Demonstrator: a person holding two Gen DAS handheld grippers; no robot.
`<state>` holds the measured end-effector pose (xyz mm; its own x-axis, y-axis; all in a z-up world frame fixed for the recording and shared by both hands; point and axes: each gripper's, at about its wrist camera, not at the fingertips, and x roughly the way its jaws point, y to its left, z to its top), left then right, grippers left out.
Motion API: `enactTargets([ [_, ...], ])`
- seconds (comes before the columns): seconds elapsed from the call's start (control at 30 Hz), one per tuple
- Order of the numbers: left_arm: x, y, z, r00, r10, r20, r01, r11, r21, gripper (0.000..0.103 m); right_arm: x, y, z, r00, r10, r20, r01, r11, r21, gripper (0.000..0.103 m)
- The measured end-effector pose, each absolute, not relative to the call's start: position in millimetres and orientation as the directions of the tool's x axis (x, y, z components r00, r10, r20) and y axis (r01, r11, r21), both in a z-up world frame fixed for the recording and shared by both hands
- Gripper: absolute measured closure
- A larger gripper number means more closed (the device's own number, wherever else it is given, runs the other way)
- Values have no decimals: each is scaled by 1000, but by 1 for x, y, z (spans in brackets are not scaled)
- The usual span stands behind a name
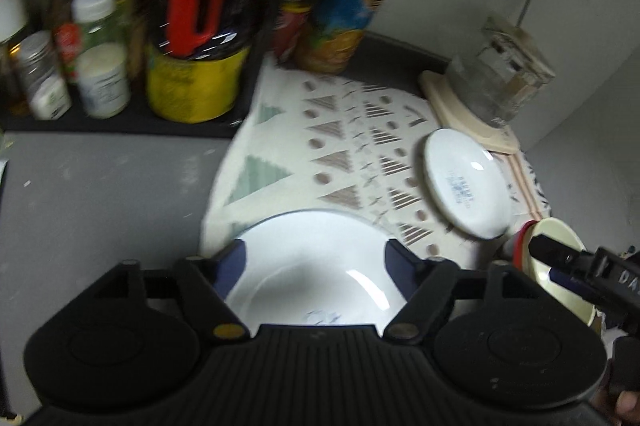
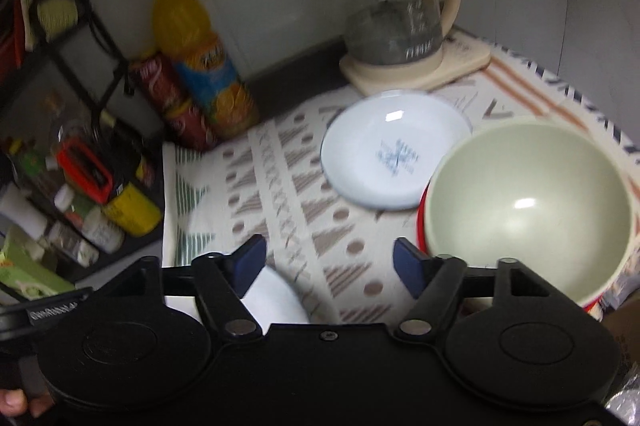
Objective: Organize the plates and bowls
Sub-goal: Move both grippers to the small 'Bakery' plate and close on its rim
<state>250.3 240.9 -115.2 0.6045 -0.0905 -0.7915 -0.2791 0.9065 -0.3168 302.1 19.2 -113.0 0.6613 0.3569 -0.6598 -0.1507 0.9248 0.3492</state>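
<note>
The left gripper (image 1: 316,266) is hovering with its jaws standing wide apart over a white plate (image 1: 316,266), which is lying on the patterned cloth (image 1: 320,146) at the 6 o'clock edge of the left wrist view; the blue pads are flanking the plate's rim, but whether they are touching it cannot be told. A smaller white plate (image 1: 466,182) with a blue mark is sitting at 3 o'clock on the same cloth, just beside a glass kettle (image 1: 496,82) on its cream base at 2 o'clock.

The right gripper (image 2: 330,266) is also standing with jaws wide and nothing between them but cloth. In its view the small plate (image 2: 394,150) is lying at 1 o'clock, its edge touching or overlapping a pale green bowl (image 2: 528,210) at 3 o'clock that is nesting in a red-rimmed one. An orange drink bottle (image 2: 200,66) is standing at 10 o'clock on the surface.
</note>
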Motion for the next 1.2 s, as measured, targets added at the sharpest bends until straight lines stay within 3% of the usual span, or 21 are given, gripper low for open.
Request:
enactTargets([
  [0.03,254,236,-113,607,-98,-789,-270,908,-321,24,304,16,-109,667,355,-655,-152,926,347,21],
  [0.17,270,220,-110,609,-116,-784,-251,910,-330,23,316,2,-93,690,352,-632,-163,927,339,14],
  [0.3,285,205,-110,603,-117,-789,-253,910,-329,21,333,-13,-83,696,355,-624,-162,924,345,0],
  [0.57,317,180,-112,605,-100,-790,-326,874,-361,21,389,-49,-82,661,357,-660,-171,928,330,0],
  [0.87,357,150,-132,603,-94,-792,-396,827,-399,25,458,-84,-102,550,410,-727,-214,911,353,16],
  [1.2,390,129,-173,570,-118,-813,-496,740,-455,61,525,-102,-146,376,449,-810,-256,891,375,40],
])
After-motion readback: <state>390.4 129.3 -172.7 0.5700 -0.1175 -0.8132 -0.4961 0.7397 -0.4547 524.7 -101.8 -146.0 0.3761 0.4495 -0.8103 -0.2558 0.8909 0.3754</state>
